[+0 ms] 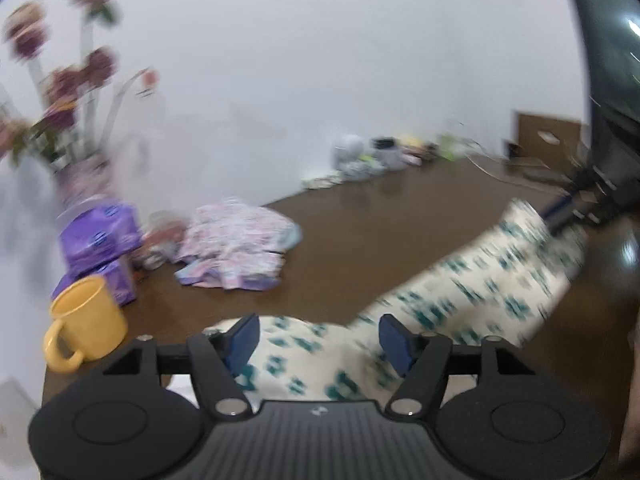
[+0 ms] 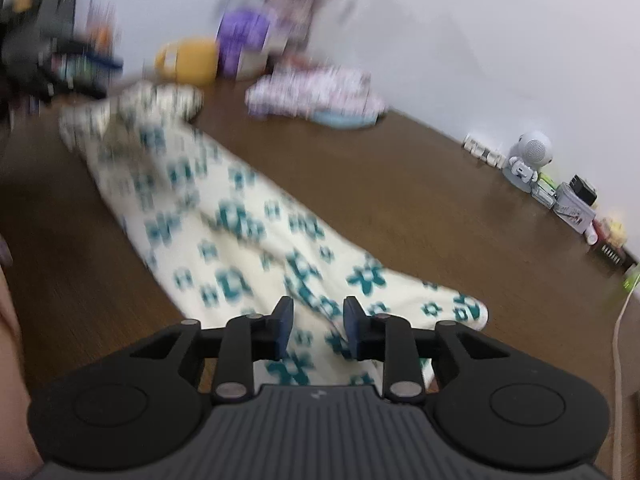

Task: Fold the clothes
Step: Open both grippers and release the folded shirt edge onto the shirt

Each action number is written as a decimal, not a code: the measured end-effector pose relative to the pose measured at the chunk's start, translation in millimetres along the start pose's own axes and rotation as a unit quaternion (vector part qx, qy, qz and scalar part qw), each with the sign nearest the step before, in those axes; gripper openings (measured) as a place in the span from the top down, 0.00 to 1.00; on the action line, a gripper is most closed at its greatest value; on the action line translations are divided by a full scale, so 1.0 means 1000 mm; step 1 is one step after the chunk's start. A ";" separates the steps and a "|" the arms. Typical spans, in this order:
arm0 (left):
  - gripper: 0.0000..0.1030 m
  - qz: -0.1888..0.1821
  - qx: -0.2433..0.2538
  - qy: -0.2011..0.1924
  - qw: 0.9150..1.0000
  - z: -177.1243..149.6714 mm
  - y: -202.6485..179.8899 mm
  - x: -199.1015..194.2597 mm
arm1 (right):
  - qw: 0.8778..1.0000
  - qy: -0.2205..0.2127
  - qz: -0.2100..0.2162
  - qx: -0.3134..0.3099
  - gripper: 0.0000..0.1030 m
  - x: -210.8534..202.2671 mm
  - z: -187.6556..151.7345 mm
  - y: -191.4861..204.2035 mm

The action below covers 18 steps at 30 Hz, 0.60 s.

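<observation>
Both views motion-blurred; details soft.

Cream garment with teal flower print (image 1: 460, 304) lies stretched in a long band on the dark brown table (image 1: 380, 232); one end sits under the left hand-held gripper (image 1: 318, 340), the other end runs away toward the right hand-held gripper (image 1: 560, 216), seen small and blurred at the cloth's far end in the left wrist view.

Left hand-held gripper: blue pads spread wide, cloth visible between them but apart from both pads; open, gripping nothing.

Right hand-held gripper (image 2: 318, 326): pads closer together than the left's yet with a clear gap; same garment (image 2: 224, 216) passes beneath and between the fingers, a raised fold running up the gap; no pad seen pressing cloth; open. Far end of the garment in this view is bunched near the table's far left, just beside the blurred left tool.

Other items on the table: yellow mug (image 1: 86, 322) at the near left edge, close to the left hand-held gripper; purple boxes (image 1: 102, 240) stacked behind the mug; vase of dark pink flowers (image 1: 72, 92) behind those; second garment, pink and lilac print (image 1: 236, 244), crumpled near the wall, well apart from the cream one; small white robot figure (image 2: 528, 158) and assorted clutter along the wall edge.
</observation>
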<state>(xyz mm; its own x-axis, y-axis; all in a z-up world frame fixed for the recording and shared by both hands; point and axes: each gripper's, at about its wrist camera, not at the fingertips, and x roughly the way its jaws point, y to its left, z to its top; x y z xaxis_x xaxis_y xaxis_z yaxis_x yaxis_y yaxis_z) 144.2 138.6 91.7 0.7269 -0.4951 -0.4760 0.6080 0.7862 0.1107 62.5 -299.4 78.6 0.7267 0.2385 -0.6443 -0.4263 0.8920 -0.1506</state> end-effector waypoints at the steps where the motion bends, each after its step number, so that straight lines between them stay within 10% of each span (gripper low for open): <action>1: 0.33 0.008 -0.024 0.008 1.000 0.006 0.007 0.006 | 1.000 -0.017 0.002 0.020 0.66 -0.003 0.005 -0.004; 12: 0.37 0.054 -0.228 0.188 0.954 0.016 0.095 0.133 | 0.989 0.028 -0.026 0.142 0.64 0.069 0.007 -0.029; 15: 0.97 0.038 -0.240 0.203 0.949 0.006 0.099 0.141 | 0.988 0.031 -0.022 0.151 0.64 0.070 -0.002 -0.029; 18: 0.99 0.060 -0.228 0.181 0.955 0.001 0.090 0.123 | 0.987 0.033 -0.023 0.153 0.63 0.072 -0.009 -0.026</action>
<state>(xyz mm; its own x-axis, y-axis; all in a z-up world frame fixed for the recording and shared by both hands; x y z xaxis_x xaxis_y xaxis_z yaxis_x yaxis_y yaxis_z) 288.7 148.0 43.6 0.5746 -0.2966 -0.7628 0.2652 0.9492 -0.1693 120.7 -308.7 29.7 0.7006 0.1785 -0.6909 -0.2037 0.9779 0.0461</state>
